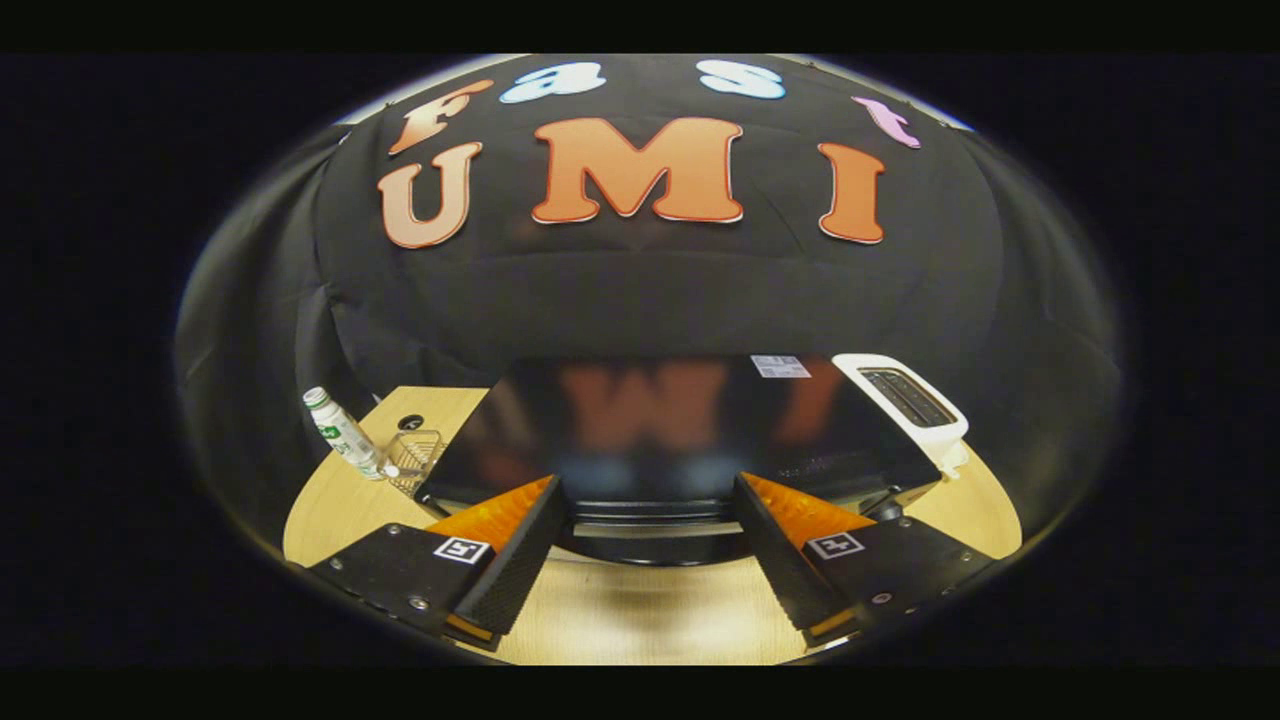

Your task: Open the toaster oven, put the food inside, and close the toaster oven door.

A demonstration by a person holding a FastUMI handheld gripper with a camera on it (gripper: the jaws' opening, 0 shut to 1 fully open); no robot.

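The black toaster oven (pixel 680 420) stands on the wooden table, seen from above its glossy top. Its front edge with the door's handle bar (pixel 655 527) lies just ahead of my fingers and between them. My gripper (pixel 650 500) is open, the two fingers spread wide to either side of the handle, with nothing between them pressed. The door looks closed, though its front face is hidden below the top edge. The food is hidden from me.
A white slot toaster (pixel 910 400) stands to the right of the oven. To the oven's left lie a small wire basket (pixel 415 455) and a tilted plastic bottle (pixel 345 435). Bare wooden table (pixel 640 610) lies below my fingers. Black cloth walls the booth behind.
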